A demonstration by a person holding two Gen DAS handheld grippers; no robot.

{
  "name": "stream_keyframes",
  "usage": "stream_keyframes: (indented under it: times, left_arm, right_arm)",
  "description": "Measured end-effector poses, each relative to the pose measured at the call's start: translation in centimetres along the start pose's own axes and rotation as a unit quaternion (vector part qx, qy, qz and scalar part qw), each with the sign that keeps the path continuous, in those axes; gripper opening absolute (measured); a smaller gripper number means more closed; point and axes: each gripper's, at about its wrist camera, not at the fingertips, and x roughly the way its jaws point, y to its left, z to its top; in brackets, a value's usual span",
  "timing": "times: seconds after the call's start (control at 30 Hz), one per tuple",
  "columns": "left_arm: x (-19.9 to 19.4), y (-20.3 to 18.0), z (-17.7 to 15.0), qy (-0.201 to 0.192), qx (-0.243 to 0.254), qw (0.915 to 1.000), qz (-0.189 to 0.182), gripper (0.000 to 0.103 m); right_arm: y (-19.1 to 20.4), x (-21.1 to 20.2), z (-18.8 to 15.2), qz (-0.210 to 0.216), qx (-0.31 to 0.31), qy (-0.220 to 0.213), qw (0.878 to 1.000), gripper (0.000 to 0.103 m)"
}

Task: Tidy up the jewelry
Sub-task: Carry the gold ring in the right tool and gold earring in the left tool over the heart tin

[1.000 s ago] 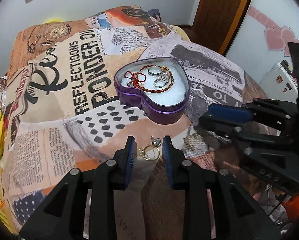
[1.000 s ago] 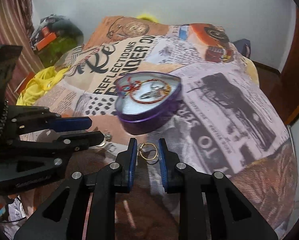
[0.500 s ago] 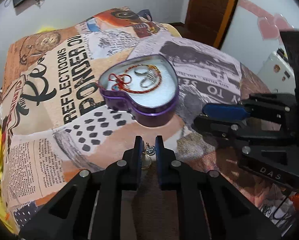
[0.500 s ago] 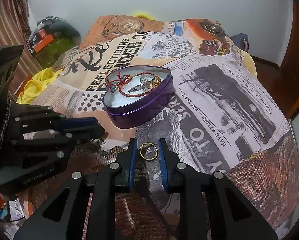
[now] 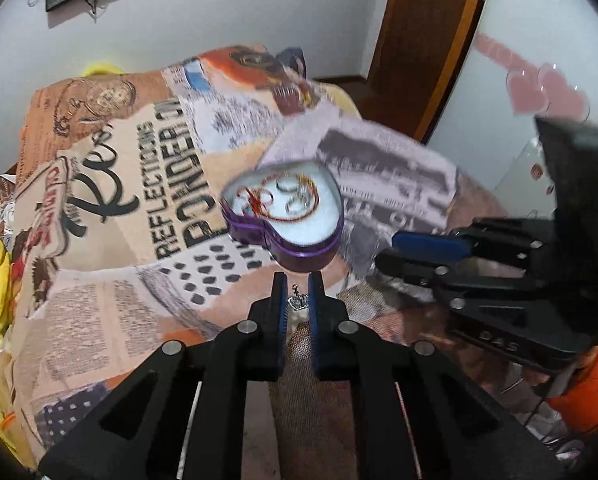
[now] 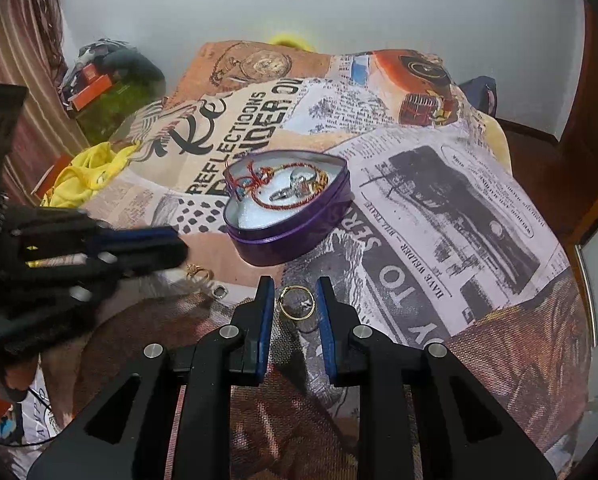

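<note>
Left gripper (image 5: 297,300): jaws nearly together, pinching a small silver crown charm (image 5: 297,301) with a tiny clasp standing above it. Charm sits centre frame in the left wrist view, just below the purple heart tin (image 5: 299,254), apparently clear of the bedspread (image 5: 99,300). View is motion-blurred, so contact on both pads is judged, not confirmed

Right gripper (image 6: 295,304): jaws apart, nothing clamped. A gold ring (image 6: 297,302) lies flat on the bedspread between the pads, centre frame in the right wrist view, touching neither as far as I can tell

Tin, upper centre of both views: lid off, white padding, red cord bracelet (image 6: 259,184) and silver rings (image 6: 295,190) already inside. More small gold pieces (image 6: 198,270) lie on the cloth at left centre, by the left gripper

Handling, judged:
- Charm: almost weightless, rigid metal, smooth; may pivot or slip out of a loose pinch. Hold across the crown body, not the clasp
- Gold ring: light, stiff, slick; lying flat on soft cloth, it may skate or tip as the pads meet. Take it across its width, low against the fabric, pressing slightly into the bedspread
- Padding should stop pieces bouncing when let go
</note>
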Motion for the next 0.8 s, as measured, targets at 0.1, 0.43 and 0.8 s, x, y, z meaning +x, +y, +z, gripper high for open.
stream_keyframes:
  times: [0.1,0.43,0.8]
  left_arm:
    - [-1.6,0.4,0.3,-0.014,-0.007,0.9999,-0.002,0.008]
    - [-3.9,0.4,1.1,-0.044,-0.009,0.999,0.007,0.008]
    - [0.8,1.5,0.2,0.009,-0.027,0.9996,0.004,0.008]
  right_arm:
    - [0.1,-0.5,0.3,0.0,0.001,-0.006,1.0,0.019]
    - [0.5,-1.7,1.2,-0.002,-0.002,-0.027,1.0,0.019]
    - [0.5,-1.2,1.6,-0.006,-0.003,-0.03,1.0,0.019]
